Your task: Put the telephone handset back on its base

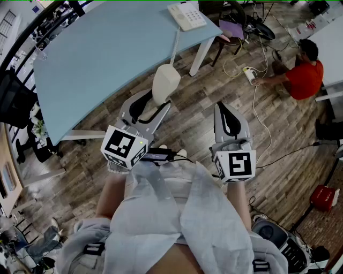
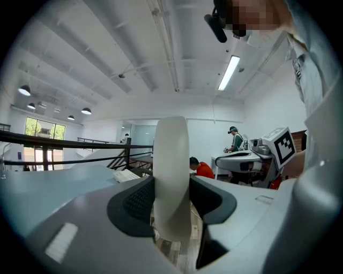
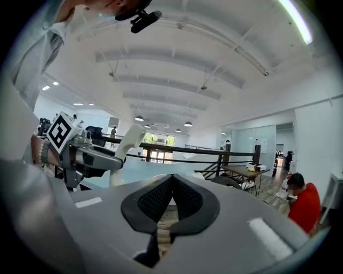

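Note:
A cream telephone handset [image 1: 165, 83] is held up in the air over the wooden floor by my left gripper [image 1: 153, 109], whose jaws are shut on its lower part. In the left gripper view the handset [image 2: 171, 176] stands upright between the two dark pads. A coiled cord [image 1: 174, 47] runs from it up to the white telephone base [image 1: 186, 15] at the far edge of the pale blue table [image 1: 107, 59]. My right gripper [image 1: 227, 122] hangs beside it, to the right, shut and empty. The right gripper view shows its pads [image 3: 171, 200] pressed together and the handset [image 3: 127, 147] at left.
A person in a red shirt [image 1: 304, 75] crouches on the floor at the far right among cables and a power strip [image 1: 250, 75]. A chair with a purple seat [image 1: 231, 28] stands by the table's white leg [image 1: 201, 53]. Office chairs sit at the far left.

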